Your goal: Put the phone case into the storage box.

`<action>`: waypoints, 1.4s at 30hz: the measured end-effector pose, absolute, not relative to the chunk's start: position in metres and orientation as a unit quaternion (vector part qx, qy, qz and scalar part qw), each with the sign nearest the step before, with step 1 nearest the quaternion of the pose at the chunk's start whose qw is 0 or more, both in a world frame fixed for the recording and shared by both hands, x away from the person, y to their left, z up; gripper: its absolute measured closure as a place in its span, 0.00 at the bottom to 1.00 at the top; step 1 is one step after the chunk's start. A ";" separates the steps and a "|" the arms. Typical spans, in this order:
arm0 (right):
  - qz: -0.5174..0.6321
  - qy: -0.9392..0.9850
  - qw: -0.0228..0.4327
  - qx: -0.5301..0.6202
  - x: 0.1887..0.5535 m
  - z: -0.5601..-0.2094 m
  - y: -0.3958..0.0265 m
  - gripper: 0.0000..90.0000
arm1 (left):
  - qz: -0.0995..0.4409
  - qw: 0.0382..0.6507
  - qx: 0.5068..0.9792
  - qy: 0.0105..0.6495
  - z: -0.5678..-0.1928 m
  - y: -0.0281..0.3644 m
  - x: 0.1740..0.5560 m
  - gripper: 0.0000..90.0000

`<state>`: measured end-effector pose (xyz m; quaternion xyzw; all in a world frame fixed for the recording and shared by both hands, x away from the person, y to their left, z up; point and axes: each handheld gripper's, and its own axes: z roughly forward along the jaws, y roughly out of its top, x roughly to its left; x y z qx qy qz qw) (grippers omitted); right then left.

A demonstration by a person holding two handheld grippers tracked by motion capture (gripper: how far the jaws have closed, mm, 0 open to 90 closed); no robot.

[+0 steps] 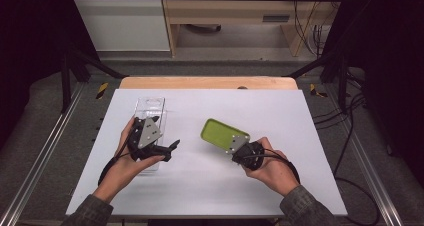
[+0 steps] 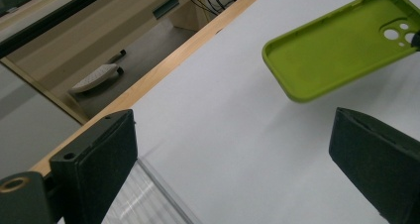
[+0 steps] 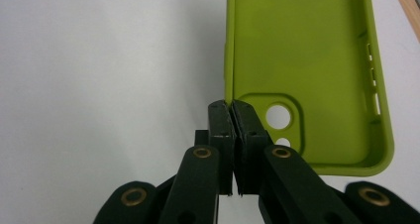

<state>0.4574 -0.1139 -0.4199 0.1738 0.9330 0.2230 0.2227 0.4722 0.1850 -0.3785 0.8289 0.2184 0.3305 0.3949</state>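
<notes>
**One green phone case pinched by the right claw, left claw wide open over a clear box**

A white table (image 1: 210, 186) with a wooden far edge stands between dark curtains; beyond it lie a grey floor and light wooden furniture.

High view: two hands come in from the bottom, each holding one claw. The left claw (image 1: 172, 147) is over the near end of one clear plastic box (image 1: 149, 108), which lies on the left part of the table; its jaws point toward the middle of the table and hold nothing. The right claw (image 1: 234, 145) points up and left and has hold of one green phone case (image 1: 216, 132) by its near end, right of the table's middle. The case is well apart from the clear box.

Left gripper view: the two black jaws stand far apart at the lower left and lower right, with bare table between them. A transparent edge of the clear box (image 2: 148, 194) shows near the left jaw. The green phone case (image 2: 337, 50) appears farther off at the upper right, hollow side showing, with two camera holes visible; a shadow lies on the table beneath it.

Right gripper view: the two jaws are pressed together on the wall of the green phone case (image 3: 307, 60) at its camera corner. The hollow inside faces the camera, with two round holes in the camera cutout and slots along the right wall.
</notes>
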 end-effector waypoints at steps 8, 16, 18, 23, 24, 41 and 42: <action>0.226 0.935 0.221 0.162 0.453 -0.423 -0.104 0.98 | 0.341 0.371 0.841 0.195 -0.375 0.164 0.497 0.05; 0.222 0.936 0.225 0.153 0.450 -0.422 -0.100 0.98 | 0.340 0.345 0.857 0.175 -0.375 0.149 0.514 0.06; 0.222 0.936 0.226 0.151 0.450 -0.422 -0.099 0.98 | 0.340 0.341 0.860 0.169 -0.373 0.146 0.517 0.06; 0.221 0.936 0.226 0.153 0.449 -0.422 -0.097 0.98 | 0.323 0.331 0.873 0.154 -0.371 0.138 0.521 0.05; 0.221 0.936 0.226 0.153 0.448 -0.421 -0.097 0.98 | 0.320 0.330 0.875 0.150 -0.371 0.137 0.521 0.06; 0.219 0.938 0.235 0.132 0.439 -0.419 -0.085 0.98 | 0.289 0.320 0.892 0.137 -0.367 0.117 0.528 0.08; 0.220 0.938 0.236 0.130 0.439 -0.418 -0.085 0.98 | 0.288 0.317 0.894 0.135 -0.368 0.115 0.529 0.08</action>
